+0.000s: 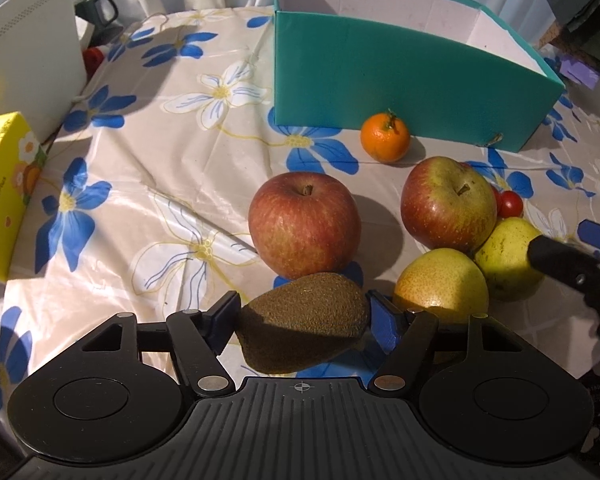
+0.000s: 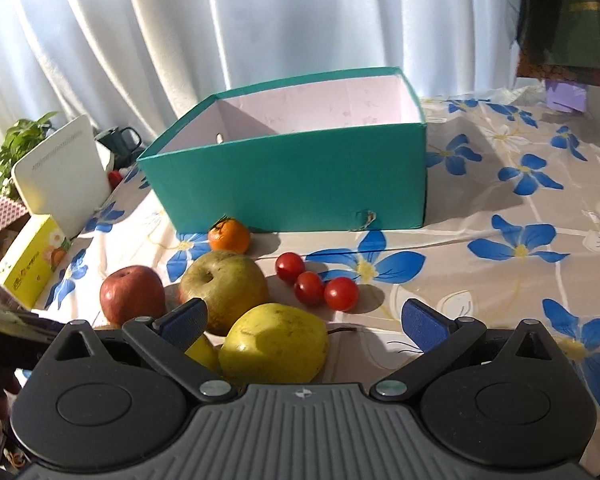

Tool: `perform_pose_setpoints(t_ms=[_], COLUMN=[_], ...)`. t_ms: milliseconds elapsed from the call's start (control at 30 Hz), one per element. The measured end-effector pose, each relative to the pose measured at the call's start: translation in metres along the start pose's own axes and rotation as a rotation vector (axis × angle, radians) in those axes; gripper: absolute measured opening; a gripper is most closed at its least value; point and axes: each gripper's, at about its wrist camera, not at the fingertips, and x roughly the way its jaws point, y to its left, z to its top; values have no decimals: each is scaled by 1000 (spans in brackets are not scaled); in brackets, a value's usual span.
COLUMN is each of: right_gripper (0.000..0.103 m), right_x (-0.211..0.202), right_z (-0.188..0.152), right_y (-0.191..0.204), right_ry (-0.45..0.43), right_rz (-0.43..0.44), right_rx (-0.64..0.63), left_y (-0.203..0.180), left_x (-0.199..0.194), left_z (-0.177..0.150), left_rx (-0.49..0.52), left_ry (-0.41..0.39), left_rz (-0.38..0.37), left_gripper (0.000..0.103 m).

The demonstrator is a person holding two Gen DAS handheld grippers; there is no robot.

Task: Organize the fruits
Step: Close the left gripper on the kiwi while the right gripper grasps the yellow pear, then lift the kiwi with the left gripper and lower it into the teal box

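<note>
Fruits lie together on a round table (image 1: 148, 168) covered with a shiny cloth that has blue and white flowers printed on it. Strong sunlight falls over the cloth and makes hard shadows.

The left gripper (image 1: 302, 318) has its blue pads pressed on both ends of a brown kiwi (image 1: 302, 322), so the kiwi is held between them. Just ahead of this gripper stands a red apple (image 1: 304, 226), and ahead to its right a second apple (image 1: 448, 204), more green and red. Two yellow-green pears (image 1: 440, 284) lie near its right finger, touching each other. Farther ahead a small mandarin (image 1: 385, 138) sits close to the wall of a teal box (image 1: 380, 80), which is open on top and pale inside.

The right gripper (image 2: 302, 322) stands wide, with nothing pressed between its pads. One yellow pear (image 2: 274, 344) lies between its fingers, close to the left one. Three cherry tomatoes (image 2: 310, 286) lie just ahead of it in a short row, touching each other.

To the far left of both grippers a yellow carton (image 1: 4, 196) rests at the table edge, beside a white flat device (image 1: 28, 60) that stands upright. Behind that is a dark mug (image 2: 120, 140) and a green plant (image 2: 16, 148). White curtains (image 2: 220, 32) hang behind the table and let the daylight through.
</note>
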Motion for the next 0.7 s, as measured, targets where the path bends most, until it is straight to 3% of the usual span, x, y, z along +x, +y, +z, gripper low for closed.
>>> perform_pose_setpoints(t_ms=[133, 267, 700], right_gripper=[100, 83, 81], right_x=[13, 29, 59], right_z=[0, 3, 2], right_y=[13, 15, 25], right_ry=[49, 141, 284], right_rz=[-35, -96, -134], right_rx=[0, 44, 80], left_y=[8, 11, 19], left_x=[-3, -2, -10], left_z=[7, 13, 14], left_rx=[15, 42, 60], left_ry=[-7, -23, -38], left_rz=[-39, -61, -81], left_gripper=[73, 73, 73])
